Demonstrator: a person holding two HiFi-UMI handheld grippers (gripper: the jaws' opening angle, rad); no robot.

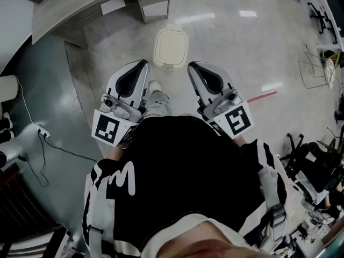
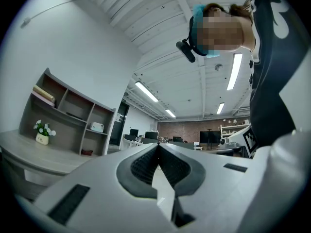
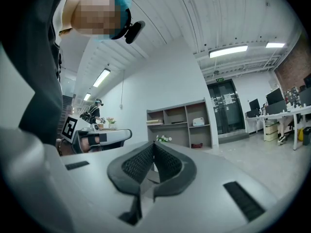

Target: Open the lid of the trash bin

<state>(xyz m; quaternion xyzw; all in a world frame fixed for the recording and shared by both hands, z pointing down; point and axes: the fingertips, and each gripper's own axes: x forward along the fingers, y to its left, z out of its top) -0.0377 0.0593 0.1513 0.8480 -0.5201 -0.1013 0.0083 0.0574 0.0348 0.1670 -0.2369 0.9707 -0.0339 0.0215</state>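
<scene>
Risk: left gripper [image 1: 141,66] and right gripper [image 1: 193,67] were held close to the body and well apart from the trash bin [image 1: 170,48]. Neither gripper view showed the bin. A blind reach down would likely miss the lid edge, or shove the bin along the glossy floor [image 1: 242,42].

Left fingers were pressed together, nothing between. Right fingers were the same, empty.

The bin stood on the floor ahead of the person's foot, lid down.
</scene>
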